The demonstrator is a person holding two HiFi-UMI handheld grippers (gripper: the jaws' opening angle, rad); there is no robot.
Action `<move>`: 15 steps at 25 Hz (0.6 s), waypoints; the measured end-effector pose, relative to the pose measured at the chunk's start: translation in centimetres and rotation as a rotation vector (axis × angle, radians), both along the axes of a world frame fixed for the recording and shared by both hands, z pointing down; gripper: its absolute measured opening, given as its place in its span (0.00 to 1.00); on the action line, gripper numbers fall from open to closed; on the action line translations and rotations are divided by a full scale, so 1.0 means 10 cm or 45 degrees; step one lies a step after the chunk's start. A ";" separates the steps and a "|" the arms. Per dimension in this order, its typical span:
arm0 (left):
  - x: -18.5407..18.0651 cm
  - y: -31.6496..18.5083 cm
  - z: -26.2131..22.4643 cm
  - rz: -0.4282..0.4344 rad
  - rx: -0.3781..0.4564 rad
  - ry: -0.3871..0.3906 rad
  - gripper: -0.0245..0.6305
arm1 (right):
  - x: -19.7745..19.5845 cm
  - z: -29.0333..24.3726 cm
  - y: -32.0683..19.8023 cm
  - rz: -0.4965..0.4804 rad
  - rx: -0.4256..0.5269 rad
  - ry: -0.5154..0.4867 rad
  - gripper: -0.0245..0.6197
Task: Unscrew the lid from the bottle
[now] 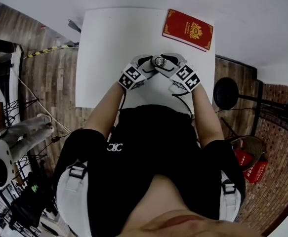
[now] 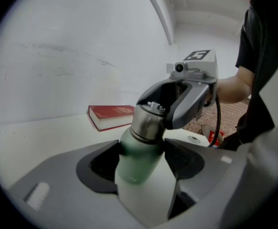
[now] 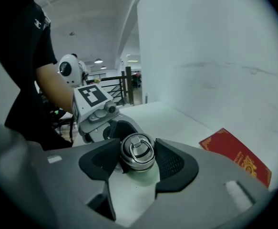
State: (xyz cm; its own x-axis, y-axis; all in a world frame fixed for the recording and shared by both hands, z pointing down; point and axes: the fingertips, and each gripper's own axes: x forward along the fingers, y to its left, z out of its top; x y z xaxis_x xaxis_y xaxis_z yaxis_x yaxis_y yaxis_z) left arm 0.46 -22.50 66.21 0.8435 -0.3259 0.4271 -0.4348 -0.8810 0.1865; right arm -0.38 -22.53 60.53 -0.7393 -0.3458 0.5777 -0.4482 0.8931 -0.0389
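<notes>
A person's two hand-held grippers meet over a white table (image 1: 99, 43), on the near side of a red hardback book with a gold crest (image 1: 188, 29) and well apart from it. The left gripper (image 2: 141, 156) clamps the pale green metal bottle (image 2: 135, 170) by its body. The right gripper (image 3: 138, 160) has its jaws closed around the bottle's round steel lid with a ring handle (image 3: 137, 148).

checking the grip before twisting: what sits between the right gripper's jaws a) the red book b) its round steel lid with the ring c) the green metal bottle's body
b: the right gripper grips the round steel lid; the left gripper holds the green metal bottle
</notes>
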 end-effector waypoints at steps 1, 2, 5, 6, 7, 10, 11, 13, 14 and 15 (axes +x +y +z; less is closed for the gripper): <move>-0.01 0.01 0.00 0.001 0.003 -0.006 0.57 | -0.01 0.01 0.02 -0.090 -0.003 0.020 0.40; -0.01 0.01 0.01 0.005 0.006 -0.012 0.57 | -0.02 0.01 0.04 -0.183 -0.003 0.046 0.40; 0.03 0.03 -0.01 0.025 0.010 -0.023 0.57 | -0.02 0.03 0.09 -0.466 0.001 0.196 0.40; 0.04 0.02 -0.02 0.031 0.014 -0.026 0.57 | -0.03 0.02 0.10 -0.557 -0.003 0.260 0.40; 0.05 0.02 -0.02 0.035 0.018 -0.031 0.57 | -0.03 0.02 0.12 -0.643 -0.009 0.323 0.40; 0.05 0.01 -0.02 0.039 0.015 -0.037 0.57 | -0.05 -0.05 0.14 -0.835 -0.017 0.466 0.40; 0.04 0.00 -0.01 0.035 0.005 -0.032 0.57 | -0.06 -0.10 0.11 -0.861 -0.008 0.488 0.40; 0.03 0.00 -0.01 0.029 -0.008 -0.025 0.57 | -0.09 -0.22 0.02 -0.857 0.024 0.493 0.40; 0.03 -0.01 -0.01 0.028 -0.008 -0.025 0.57 | -0.12 -0.29 -0.02 -0.833 0.037 0.468 0.40; 0.03 -0.01 -0.01 0.027 -0.007 -0.025 0.57 | -0.14 -0.35 -0.05 -0.803 0.041 0.427 0.40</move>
